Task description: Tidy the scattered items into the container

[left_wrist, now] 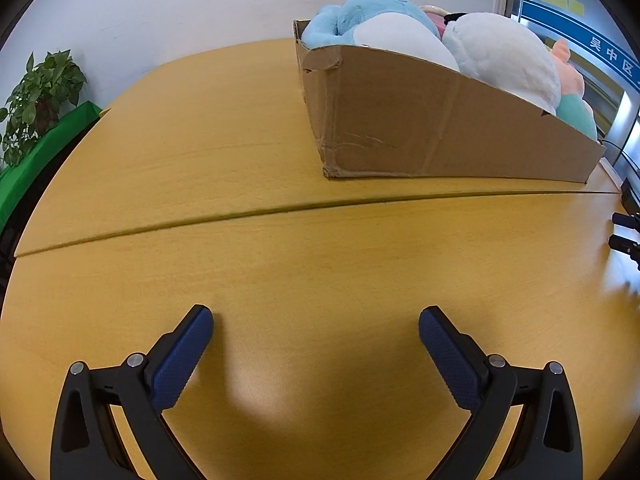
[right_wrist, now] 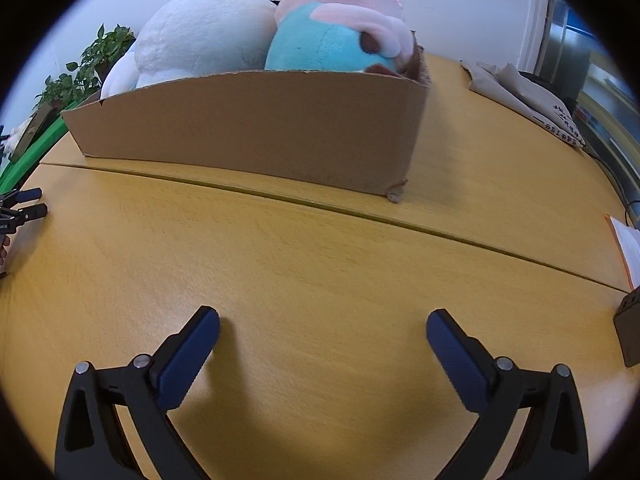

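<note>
A: Cardboard box (right_wrist: 256, 128) stands on the wooden table (right_wrist: 320, 264), just behind the seam between the two table boards. All soft toys lie inside it: a big white plush (right_wrist: 200, 36), and a teal and pink plush (right_wrist: 332, 36) touching it at the right end of the box.

B: From the left wrist view I see the same box (left_wrist: 440, 128) with the white plush (left_wrist: 504, 52) and also a light blue plush (left_wrist: 372, 12) at the far end of the box. No loose item shows on the table (left_wrist: 280, 260) in front of the box.

A: And the grippers?

B: The left gripper (left_wrist: 316, 320) has its jaws spread wide, with only bare table between them. It is in front of the box, on the near side of the seam.

A: The right gripper (right_wrist: 322, 322) is also spread fully and holds nothing, also in front of the box.

B: A green plant (left_wrist: 36, 100) stands far to the left of the box, beyond the table edge.
</note>
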### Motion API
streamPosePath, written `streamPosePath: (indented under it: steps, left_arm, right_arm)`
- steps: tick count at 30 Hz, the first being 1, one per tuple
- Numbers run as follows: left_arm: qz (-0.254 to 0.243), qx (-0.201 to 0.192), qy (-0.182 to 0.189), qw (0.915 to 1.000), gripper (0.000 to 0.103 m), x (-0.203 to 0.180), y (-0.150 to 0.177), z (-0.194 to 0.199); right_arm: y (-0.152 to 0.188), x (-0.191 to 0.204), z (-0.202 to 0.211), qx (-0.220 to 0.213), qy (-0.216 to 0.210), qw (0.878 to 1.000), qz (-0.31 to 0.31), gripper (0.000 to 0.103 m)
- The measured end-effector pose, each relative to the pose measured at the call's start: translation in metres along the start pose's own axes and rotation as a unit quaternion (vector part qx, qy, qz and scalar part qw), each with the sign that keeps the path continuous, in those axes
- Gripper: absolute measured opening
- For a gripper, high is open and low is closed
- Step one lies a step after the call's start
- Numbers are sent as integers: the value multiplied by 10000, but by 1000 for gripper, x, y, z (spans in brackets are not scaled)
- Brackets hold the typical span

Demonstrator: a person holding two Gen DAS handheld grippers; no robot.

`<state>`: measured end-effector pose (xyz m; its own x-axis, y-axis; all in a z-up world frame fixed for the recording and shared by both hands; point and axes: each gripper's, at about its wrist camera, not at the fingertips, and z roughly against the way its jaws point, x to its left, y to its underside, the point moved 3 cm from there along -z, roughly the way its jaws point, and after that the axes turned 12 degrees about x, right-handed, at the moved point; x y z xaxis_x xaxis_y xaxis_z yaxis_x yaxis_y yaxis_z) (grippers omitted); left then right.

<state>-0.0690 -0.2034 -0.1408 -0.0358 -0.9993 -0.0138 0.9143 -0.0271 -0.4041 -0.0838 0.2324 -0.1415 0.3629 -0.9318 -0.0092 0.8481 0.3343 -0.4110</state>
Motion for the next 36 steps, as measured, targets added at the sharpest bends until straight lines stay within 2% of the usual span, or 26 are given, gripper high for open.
streamPosePath:
  steps: [8, 14, 21, 23, 26, 30, 36]
  left_arm:
    - [-20, -12, 6, 10000, 103, 13, -4, -2]
    - [-37, -20, -12, 10000, 103, -1, 4, 3]
    - [-81, -15, 22, 10000, 103, 0, 3, 3]
    - [-272, -11, 98, 9996, 103, 1, 6, 5]
    - [-569, -4, 235, 9981, 103, 11, 12, 9]
    - [-761, 2, 320, 9966, 103, 34, 20, 14]
    - [-757, 3, 322, 9966, 103, 74, 18, 13]
  right_arm:
    - [-15, -7, -5, 26, -56, 9999, 84, 103]
    - [-15, -7, -9, 17, -49, 9999, 95, 103]
    - [-18, -9, -10, 7, -103, 9998, 174, 103]
    - [-19, -11, -10, 5, -205, 9990, 387, 103]
    - [-13, -25, -7, 2, -574, 9912, 1190, 103]
    - [-3, -58, -3, 3, -680, 9875, 1423, 103]
    - [5, -89, -1, 9, -895, 9770, 1936, 103]
